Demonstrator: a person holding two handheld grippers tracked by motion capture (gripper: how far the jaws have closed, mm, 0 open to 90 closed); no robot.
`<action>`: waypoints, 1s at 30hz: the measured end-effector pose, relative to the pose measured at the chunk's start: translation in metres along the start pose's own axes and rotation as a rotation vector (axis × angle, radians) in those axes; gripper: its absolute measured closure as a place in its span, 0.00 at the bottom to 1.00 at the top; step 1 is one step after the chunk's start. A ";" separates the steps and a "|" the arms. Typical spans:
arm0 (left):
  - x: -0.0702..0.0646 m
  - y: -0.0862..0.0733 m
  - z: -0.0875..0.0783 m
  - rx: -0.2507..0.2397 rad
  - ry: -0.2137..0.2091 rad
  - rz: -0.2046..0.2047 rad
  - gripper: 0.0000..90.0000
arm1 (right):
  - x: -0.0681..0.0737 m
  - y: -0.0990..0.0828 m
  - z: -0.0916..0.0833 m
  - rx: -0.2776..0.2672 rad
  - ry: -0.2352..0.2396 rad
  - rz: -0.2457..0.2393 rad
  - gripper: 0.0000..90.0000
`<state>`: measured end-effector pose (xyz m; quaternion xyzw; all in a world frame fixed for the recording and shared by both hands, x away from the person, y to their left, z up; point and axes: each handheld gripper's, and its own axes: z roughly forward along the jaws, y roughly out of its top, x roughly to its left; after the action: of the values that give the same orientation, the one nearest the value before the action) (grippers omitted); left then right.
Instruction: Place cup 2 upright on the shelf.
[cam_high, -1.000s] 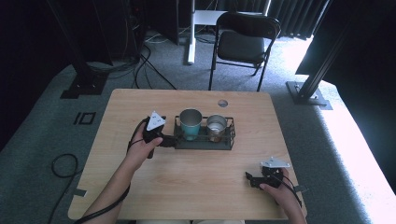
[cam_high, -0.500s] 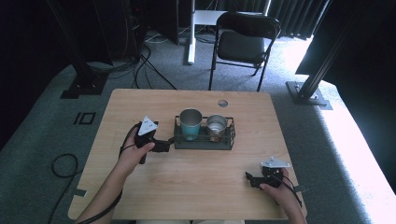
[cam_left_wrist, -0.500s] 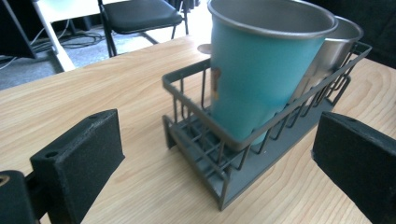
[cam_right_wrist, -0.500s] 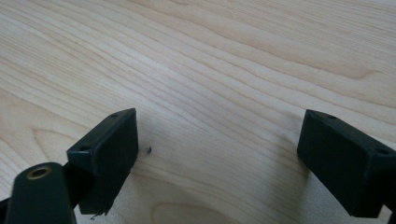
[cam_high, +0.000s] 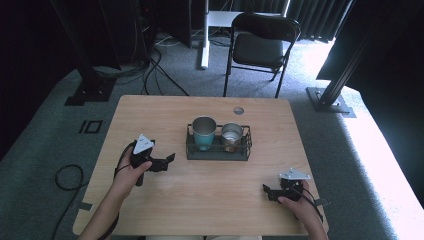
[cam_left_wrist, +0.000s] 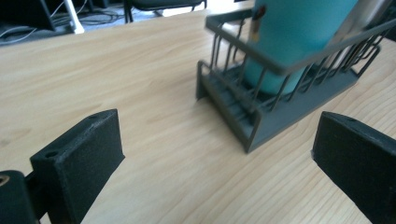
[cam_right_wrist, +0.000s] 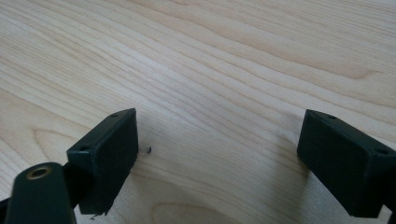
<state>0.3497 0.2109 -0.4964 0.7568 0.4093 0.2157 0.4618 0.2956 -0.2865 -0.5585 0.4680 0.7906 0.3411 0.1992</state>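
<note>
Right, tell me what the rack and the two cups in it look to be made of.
Rack: dark grey, matte, thin bars; probably coated metal wire, though moulded plastic is possible. Teal cup: likely metal with a smooth teal coating, since its rim and inside look bare silver. Smaller cup: seemingly bare steel, shiny and reflective. Table: pale wood grain, perhaps laminate.

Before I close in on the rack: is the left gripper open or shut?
Open. In the left gripper view the left gripper has its jaws wide apart with bare table between them, nothing held; the rack lies just ahead.
</note>
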 end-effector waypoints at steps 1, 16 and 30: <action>0.000 0.000 0.000 0.000 0.000 0.000 0.03 | 0.000 0.000 0.000 0.000 0.000 0.000 0.14; 0.014 -0.041 -0.028 0.039 0.074 -0.057 0.03 | 0.000 0.000 0.000 -0.001 0.000 -0.002 0.14; 0.029 -0.069 -0.055 0.098 0.217 -0.141 0.03 | 0.000 0.000 0.000 -0.001 0.000 -0.003 0.14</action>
<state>0.2987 0.2794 -0.5318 0.7200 0.5191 0.2431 0.3912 0.2957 -0.2866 -0.5586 0.4668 0.7909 0.3413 0.2000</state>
